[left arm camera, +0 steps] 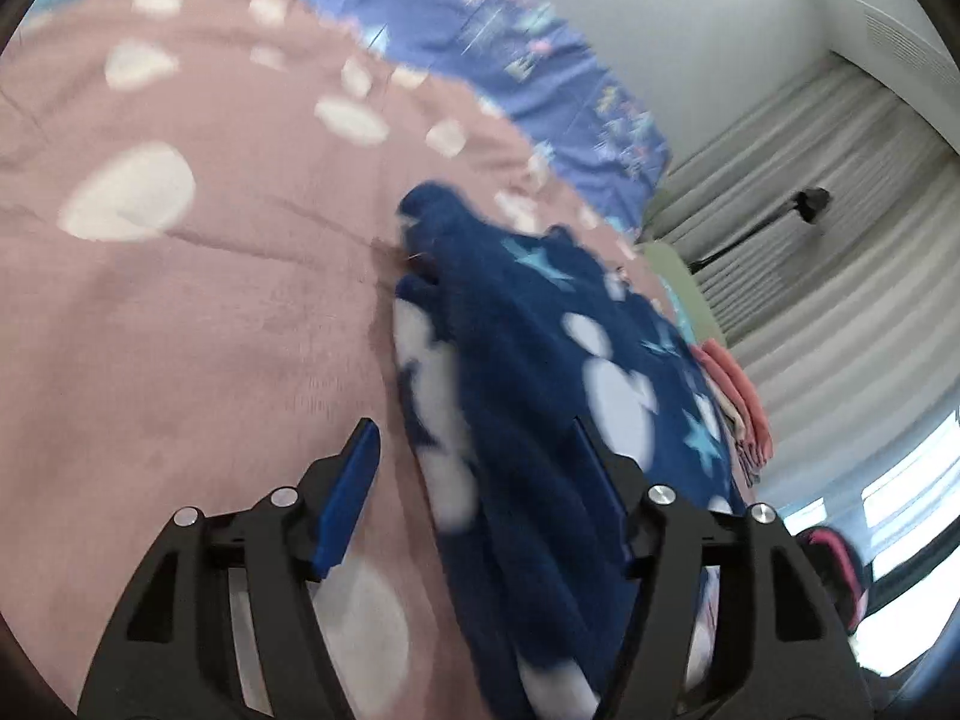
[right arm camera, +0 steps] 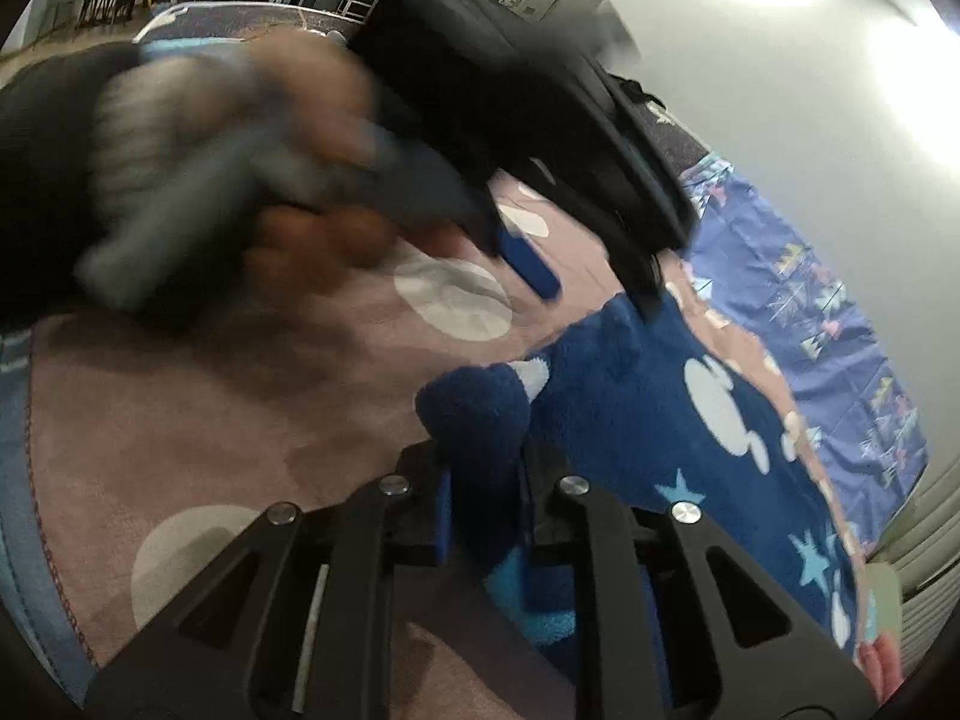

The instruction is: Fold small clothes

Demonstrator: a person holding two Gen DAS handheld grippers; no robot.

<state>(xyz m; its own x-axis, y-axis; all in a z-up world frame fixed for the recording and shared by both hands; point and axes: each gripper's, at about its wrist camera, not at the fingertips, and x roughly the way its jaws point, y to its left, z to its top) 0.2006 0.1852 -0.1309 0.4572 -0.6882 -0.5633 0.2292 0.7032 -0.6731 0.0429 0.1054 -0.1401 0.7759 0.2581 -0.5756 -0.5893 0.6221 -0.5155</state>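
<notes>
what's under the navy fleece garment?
The navy fleece garment lies on a pink blanket with white spots. The right gripper pinches a fold. What lies beneath its middle is covered.

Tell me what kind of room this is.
Most likely a bedroom, possibly set up for recording. The navy fleece garment lies on a pink spotted blanket spread like bedding, with a blue printed sheet beyond and pleated curtains by a window.
</notes>
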